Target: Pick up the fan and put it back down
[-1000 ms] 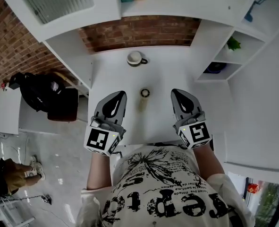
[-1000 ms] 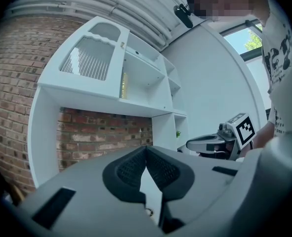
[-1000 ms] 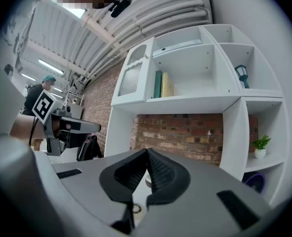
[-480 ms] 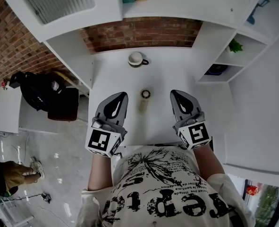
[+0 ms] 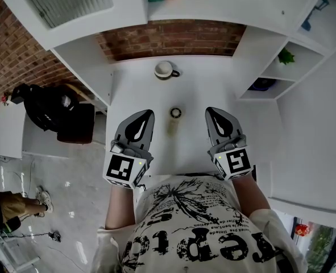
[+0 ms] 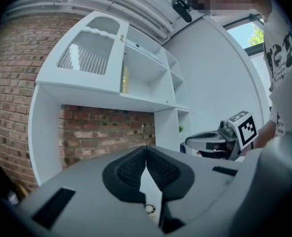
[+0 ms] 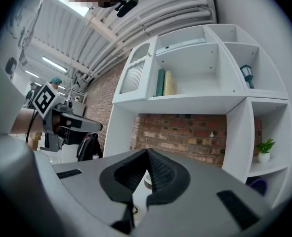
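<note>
Head view, small beige fan (image 5: 173,120), lying flat

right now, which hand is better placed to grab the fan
Left, narrowly. In the head view the fan lies between both, slightly nearer the left tongs than the right tongs. Both are shut and empty, so either must open first.

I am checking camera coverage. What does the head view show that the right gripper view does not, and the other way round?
Only the head view: the fan lying full length on the white table, between the left gripper and right gripper. Only the right gripper view: its ribbed pads pressed together, empty, and ceiling pipes. Both: the brick wall, the potted plant, the left gripper.
</note>
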The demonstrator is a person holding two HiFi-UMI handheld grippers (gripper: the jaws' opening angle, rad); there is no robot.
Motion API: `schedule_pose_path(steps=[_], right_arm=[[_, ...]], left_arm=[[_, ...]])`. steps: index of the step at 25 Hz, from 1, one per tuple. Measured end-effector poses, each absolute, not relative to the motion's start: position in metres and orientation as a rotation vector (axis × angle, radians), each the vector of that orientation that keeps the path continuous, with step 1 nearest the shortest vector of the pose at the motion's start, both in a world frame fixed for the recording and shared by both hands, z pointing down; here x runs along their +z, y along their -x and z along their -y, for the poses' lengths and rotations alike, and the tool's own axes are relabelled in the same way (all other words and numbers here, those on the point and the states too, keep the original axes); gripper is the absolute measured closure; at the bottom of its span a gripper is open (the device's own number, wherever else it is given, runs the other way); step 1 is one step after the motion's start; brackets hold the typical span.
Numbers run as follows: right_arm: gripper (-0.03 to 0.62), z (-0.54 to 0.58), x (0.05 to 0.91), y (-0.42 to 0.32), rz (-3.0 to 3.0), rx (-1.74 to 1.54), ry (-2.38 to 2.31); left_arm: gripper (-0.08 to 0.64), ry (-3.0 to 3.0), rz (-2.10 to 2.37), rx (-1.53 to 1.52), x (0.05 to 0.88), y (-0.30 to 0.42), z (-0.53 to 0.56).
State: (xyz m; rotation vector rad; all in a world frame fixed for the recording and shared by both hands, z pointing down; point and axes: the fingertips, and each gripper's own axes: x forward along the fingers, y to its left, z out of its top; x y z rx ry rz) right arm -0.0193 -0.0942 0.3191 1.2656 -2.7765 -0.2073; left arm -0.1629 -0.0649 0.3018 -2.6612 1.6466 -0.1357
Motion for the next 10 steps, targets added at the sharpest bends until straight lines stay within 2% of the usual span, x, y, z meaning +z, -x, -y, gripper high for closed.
schedule_pose_path(steps=[10], right_arm=[[0.58, 0.105, 0.322, 0.017, 2.764, -0.217, -1.288]], left_arm=[[0.546, 2.65, -1.686, -0.166, 0.307, 0.163, 0.077]])
